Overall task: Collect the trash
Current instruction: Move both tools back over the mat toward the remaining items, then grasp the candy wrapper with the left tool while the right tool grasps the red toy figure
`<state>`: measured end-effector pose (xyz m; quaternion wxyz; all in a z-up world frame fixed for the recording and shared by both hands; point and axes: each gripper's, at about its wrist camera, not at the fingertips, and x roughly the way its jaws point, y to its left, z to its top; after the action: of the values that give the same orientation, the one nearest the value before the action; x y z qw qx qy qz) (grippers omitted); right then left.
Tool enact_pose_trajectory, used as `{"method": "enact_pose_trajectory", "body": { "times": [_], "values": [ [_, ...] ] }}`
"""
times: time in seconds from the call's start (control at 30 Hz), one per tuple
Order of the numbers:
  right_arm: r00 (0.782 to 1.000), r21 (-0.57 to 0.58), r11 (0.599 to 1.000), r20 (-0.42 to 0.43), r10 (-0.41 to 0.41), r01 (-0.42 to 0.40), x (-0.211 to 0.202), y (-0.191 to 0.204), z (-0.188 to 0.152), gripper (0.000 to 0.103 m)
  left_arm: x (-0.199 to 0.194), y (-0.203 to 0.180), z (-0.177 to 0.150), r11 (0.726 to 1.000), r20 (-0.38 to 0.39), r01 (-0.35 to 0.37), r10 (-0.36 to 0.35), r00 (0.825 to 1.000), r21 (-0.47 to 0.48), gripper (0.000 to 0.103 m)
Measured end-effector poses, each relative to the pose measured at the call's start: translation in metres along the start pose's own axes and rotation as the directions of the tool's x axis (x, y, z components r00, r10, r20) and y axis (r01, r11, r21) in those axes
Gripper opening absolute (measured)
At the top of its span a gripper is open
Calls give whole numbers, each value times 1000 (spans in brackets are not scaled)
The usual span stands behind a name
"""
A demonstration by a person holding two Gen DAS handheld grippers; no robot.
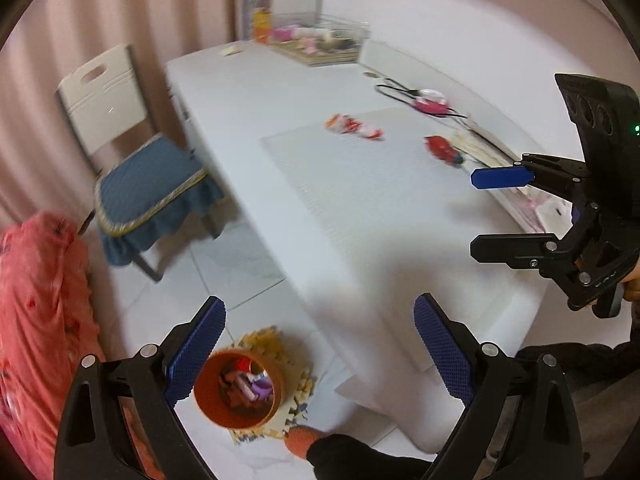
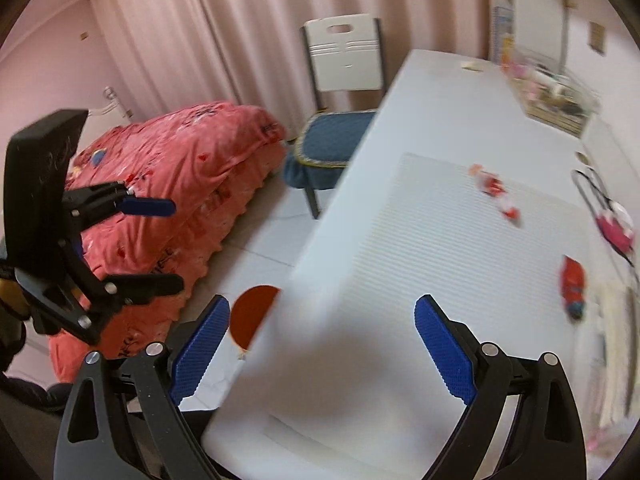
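Both the left gripper (image 1: 320, 354) and the right gripper (image 2: 322, 354) stand wide and empty. Two wrappers remain on the table (image 1: 248, 92): a pale one (image 1: 354, 126) mid-mat and a red one (image 1: 442, 148) toward the far-right edge, nearer the right gripper. The bin (image 1: 238, 390) sits on the floor below the left gripper.

A white chair (image 2: 344, 60) with a blue cushion (image 2: 332, 140) stands at the counter's (image 1: 248, 92) far left end. A pink-red quilt (image 2: 180, 184) lies heaped left of it, before pale curtains (image 2: 224, 20).
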<state>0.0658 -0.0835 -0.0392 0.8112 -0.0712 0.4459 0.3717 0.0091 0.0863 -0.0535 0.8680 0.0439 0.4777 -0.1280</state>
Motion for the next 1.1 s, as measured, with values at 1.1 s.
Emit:
{"method": "enact_pose_trajectory", "body": {
  "times": [1.1],
  "values": [
    [987,269,951,5,-163,155,-33,-170,-21,92,104,-82,139,890,-70,177,-162,984,419,94]
  ]
}}
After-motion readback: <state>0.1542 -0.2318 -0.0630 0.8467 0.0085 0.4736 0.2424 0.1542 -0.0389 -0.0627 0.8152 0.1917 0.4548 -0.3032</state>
